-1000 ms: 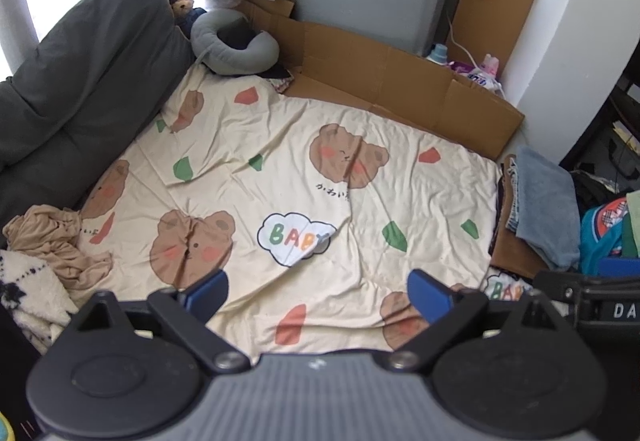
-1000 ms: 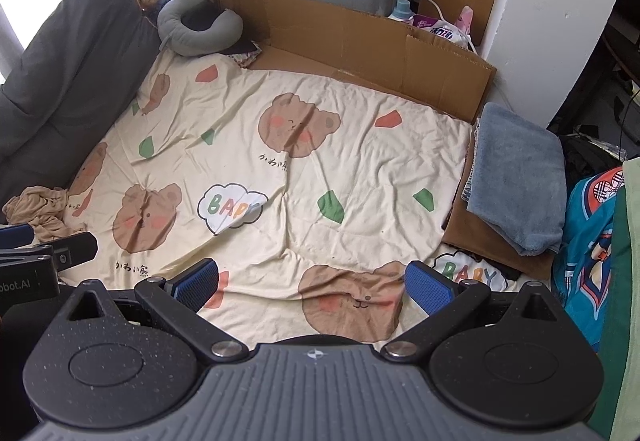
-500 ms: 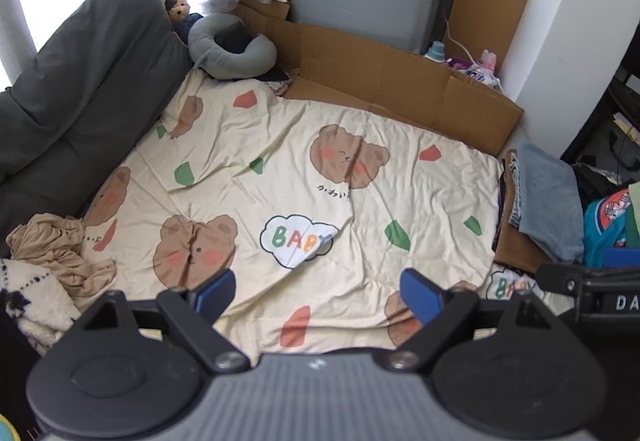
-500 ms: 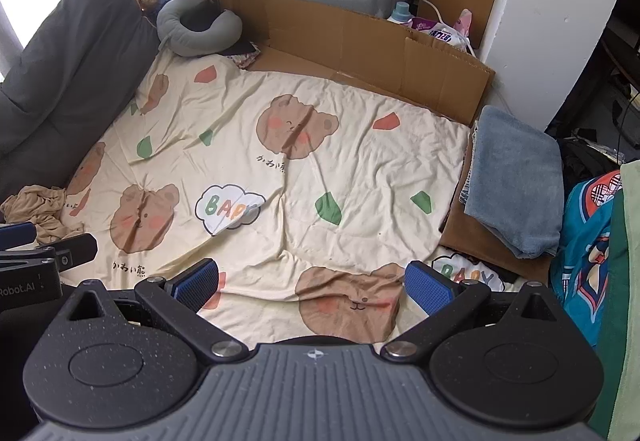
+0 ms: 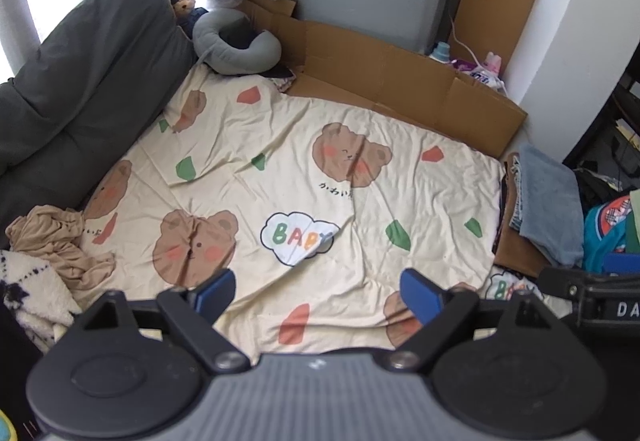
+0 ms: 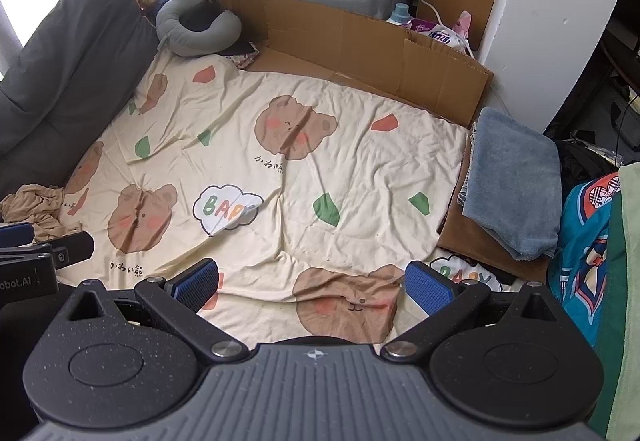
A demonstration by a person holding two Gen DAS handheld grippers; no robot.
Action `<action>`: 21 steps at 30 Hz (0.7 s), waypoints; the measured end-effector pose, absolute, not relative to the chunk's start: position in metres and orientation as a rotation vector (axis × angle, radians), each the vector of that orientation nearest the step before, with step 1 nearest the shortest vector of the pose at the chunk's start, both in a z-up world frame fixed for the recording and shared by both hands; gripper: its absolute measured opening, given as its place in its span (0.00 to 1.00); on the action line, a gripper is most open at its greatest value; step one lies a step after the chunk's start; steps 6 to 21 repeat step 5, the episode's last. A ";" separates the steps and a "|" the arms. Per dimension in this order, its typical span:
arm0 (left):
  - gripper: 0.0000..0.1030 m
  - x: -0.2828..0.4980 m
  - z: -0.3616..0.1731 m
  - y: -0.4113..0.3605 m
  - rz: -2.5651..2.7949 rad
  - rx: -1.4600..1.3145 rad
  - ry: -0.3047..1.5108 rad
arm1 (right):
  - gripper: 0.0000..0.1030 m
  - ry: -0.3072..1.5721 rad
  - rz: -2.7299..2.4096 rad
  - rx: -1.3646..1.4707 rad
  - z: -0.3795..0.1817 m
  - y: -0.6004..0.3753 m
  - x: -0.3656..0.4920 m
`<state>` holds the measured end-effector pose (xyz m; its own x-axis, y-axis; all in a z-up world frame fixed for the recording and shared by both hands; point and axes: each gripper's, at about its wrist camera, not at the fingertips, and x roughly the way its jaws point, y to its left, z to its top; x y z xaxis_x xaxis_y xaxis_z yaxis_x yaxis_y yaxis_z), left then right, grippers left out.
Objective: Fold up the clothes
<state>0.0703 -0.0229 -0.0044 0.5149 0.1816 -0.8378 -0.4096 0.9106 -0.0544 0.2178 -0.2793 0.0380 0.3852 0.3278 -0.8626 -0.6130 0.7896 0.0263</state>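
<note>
Left wrist view: the left gripper [image 5: 317,288], jaws wide and just narrowed slightly, holds nothing above one bear-print sheet [image 5: 304,145]. One tan garment [image 5: 56,237] lies crumpled at lower left, one folded stack [image 5: 548,205] at right. Right wrist view: the right gripper [image 6: 312,281], jaws wide, is empty; only here two bottles [image 6: 401,13] show clearly by the cardboard [image 6: 360,41].

The right gripper [image 6: 312,283] hangs wide open above the bear-print sheet [image 6: 320,169].
</note>
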 end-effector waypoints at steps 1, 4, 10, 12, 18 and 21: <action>0.88 0.070 -0.004 -0.023 0.358 -0.260 0.970 | 0.99 1.010 0.612 -0.321 0.038 -0.280 0.218; 0.88 0.070 -0.005 -0.022 0.358 -0.261 0.970 | 0.99 1.010 0.610 -0.320 0.038 -0.279 0.217; 0.88 0.070 -0.005 -0.022 0.359 -0.261 0.971 | 0.99 1.010 0.610 -0.318 0.038 -0.278 0.217; 0.88 0.070 -0.005 -0.022 0.359 -0.261 0.971 | 0.99 1.010 0.610 -0.318 0.038 -0.278 0.217; 0.88 0.070 -0.005 -0.022 0.359 -0.261 0.971 | 0.99 1.010 0.610 -0.318 0.038 -0.278 0.217; 0.88 0.070 -0.005 -0.022 0.359 -0.261 0.971 | 0.99 1.010 0.610 -0.318 0.038 -0.278 0.217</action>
